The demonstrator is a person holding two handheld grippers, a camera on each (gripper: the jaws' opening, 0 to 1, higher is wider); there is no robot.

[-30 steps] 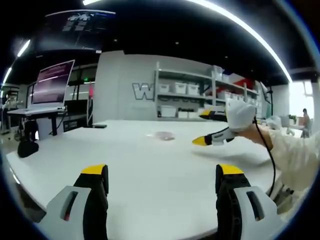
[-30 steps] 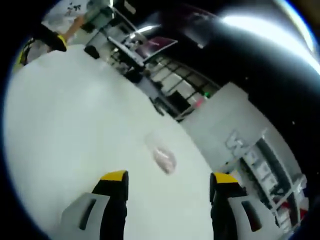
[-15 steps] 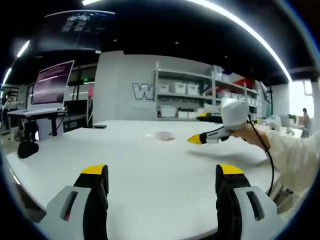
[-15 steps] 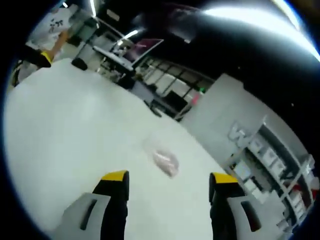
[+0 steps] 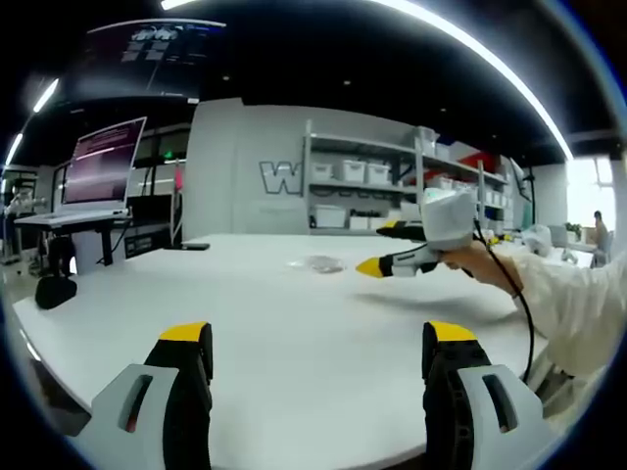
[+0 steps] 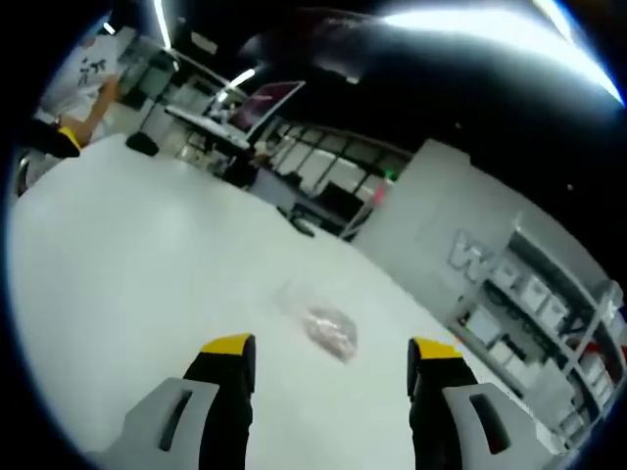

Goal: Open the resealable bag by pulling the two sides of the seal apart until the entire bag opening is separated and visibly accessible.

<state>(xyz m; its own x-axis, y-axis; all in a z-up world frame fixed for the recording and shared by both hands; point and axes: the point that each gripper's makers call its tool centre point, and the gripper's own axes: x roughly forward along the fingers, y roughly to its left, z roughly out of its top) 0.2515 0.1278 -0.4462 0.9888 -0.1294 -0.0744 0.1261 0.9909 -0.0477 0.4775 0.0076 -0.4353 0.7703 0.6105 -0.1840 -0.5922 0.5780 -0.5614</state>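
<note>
While both pairs of tongs hang over the big white bench [image 5: 294, 333], the resealable bag [image 6: 328, 330] just lies flat out on the top, well away from the near edge and closer to the far edge, with nothing touching it. It's a small clear bag with something pinkish inside; I can't tell from here whether the seal is shut.

From the left gripper view, the left gripper [image 5: 318, 338] sits low by the near edge, its two yellow-tipped jaws spread wide with bare benchtop between them. The bag [image 5: 319, 262] shows as a pale little patch far ahead. The right gripper [image 5: 392, 247] comes in from the right side, held in a white-gloved hand [image 5: 446, 217] with a pale sleeve [image 5: 573, 308] and a black cable [image 5: 514, 294] trailing back along the arm. Its yellow tips point toward the bag and sit near it but clearly apart, above the surface.

From the right gripper view, the right gripper [image 6: 331, 346] has its jaws wide apart too, and the bag lies just ahead between the two tips, not gripped.

Off the bench's left end, a monitor [image 5: 101, 162] stands on a desk, and shelves with white bins [image 5: 362, 186] run along the wall beyond the far edge.
</note>
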